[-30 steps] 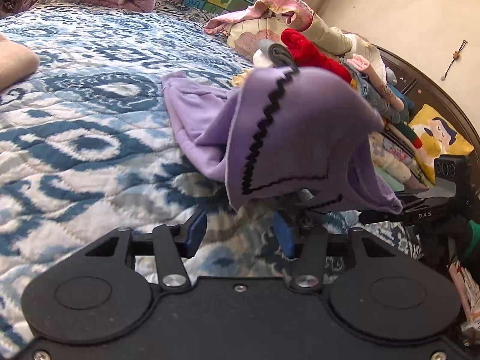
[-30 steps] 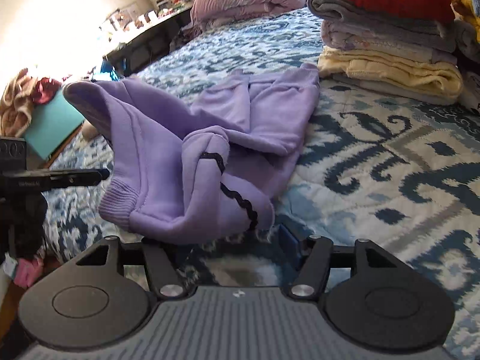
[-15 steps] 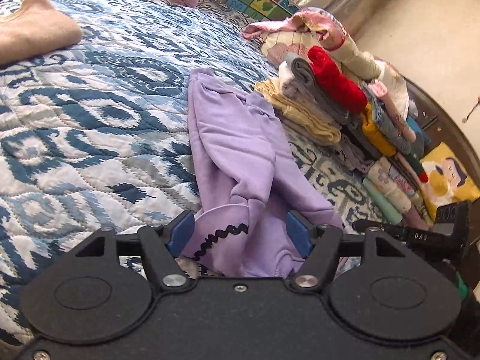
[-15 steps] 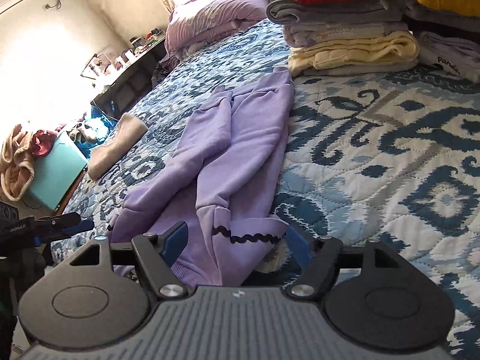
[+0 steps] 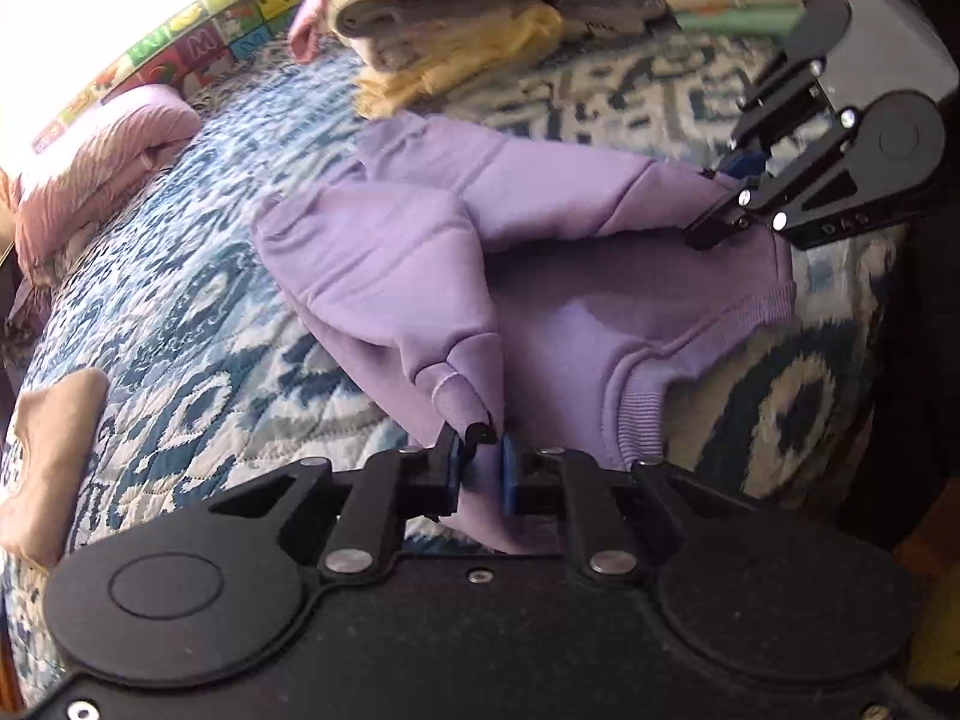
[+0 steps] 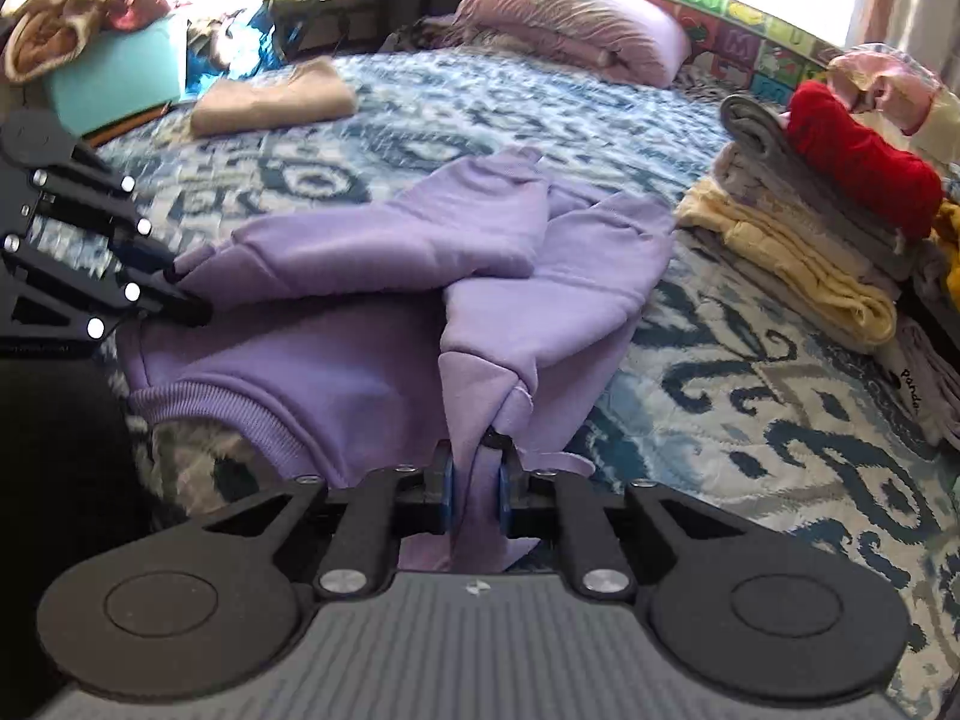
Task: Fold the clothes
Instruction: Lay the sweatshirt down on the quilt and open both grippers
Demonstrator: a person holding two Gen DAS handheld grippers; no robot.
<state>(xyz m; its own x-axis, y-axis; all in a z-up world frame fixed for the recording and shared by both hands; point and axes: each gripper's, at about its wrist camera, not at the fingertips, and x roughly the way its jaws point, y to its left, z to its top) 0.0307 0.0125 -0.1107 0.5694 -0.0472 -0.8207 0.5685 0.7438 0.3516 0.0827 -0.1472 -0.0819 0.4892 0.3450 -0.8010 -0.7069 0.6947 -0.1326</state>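
Spread on the blue-and-white patterned quilt (image 6: 780, 420), the soft, limp lilac fleece garment (image 6: 372, 372) will sag, so the left gripper (image 5: 480, 468) and right gripper (image 6: 474, 492), the 2 clamped on bunched near-edge folds, suit it.

The pinched fabric of the purple garment (image 5: 540, 276) disappears between the jaws of the left gripper (image 5: 480, 468), so the gripped part cannot be made out. In the right wrist view, the left gripper (image 6: 180, 294) is cut off by the picture's left edge and partly blurred. The stack of folded clothes (image 5: 480, 18) along the bed's far edge is cropped at the top and smeared.
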